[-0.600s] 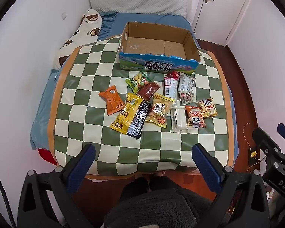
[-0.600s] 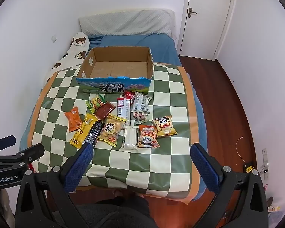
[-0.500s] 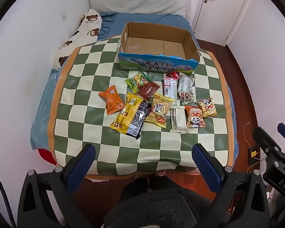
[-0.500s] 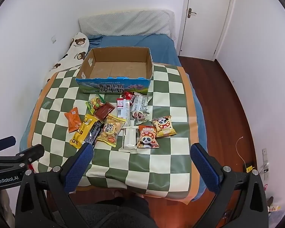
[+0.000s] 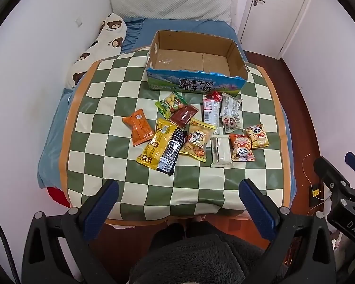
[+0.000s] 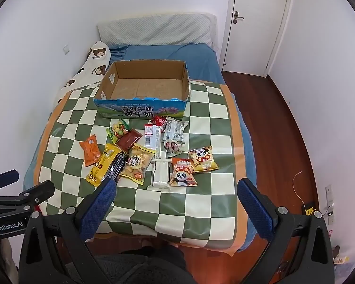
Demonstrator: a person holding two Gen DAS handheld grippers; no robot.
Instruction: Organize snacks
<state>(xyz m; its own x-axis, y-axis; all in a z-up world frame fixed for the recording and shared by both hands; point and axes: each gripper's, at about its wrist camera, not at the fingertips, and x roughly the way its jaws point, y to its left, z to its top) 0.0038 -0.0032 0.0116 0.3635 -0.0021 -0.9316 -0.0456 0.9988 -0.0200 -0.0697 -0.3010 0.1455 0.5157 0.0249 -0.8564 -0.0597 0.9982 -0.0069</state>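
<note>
Both grippers are hovering short of the near edge of the checkered counter (image 5: 101, 108), angled steeply down, nothing grasped. The left gripper (image 5: 177, 201) is sitting with its fingers (image 5: 101, 203) fully spread and empty; the right gripper (image 6: 175, 201) is likewise released, fingers (image 6: 254, 206) wide with only bare cloth between them. The snacks are lying in a loose cluster mid-counter, ahead of both grippers, and the empty cardboard milk box (image 5: 196, 85) is standing just behind them at the far side, open top up. No packet is in the box yet, so the sorting is judged not yet begun. Nearest candidates: the white wrapped bar (image 6: 160, 174) and the orange panda packet (image 6: 182, 172) are lying just beyond the right gripper's span, the bar's long axis running away from the fingers toward the box. The yellow-and-black packet (image 5: 162, 149) is lying ahead of the left gripper, long axis tilted diagonally; the orange packet (image 5: 139, 130) is sitting off to its left, apart from the rest. Judgement: the right hand is nearer the panda packets, the left nearer the yellow-black one; either reach is going forward and down, then onward to the box.
</note>
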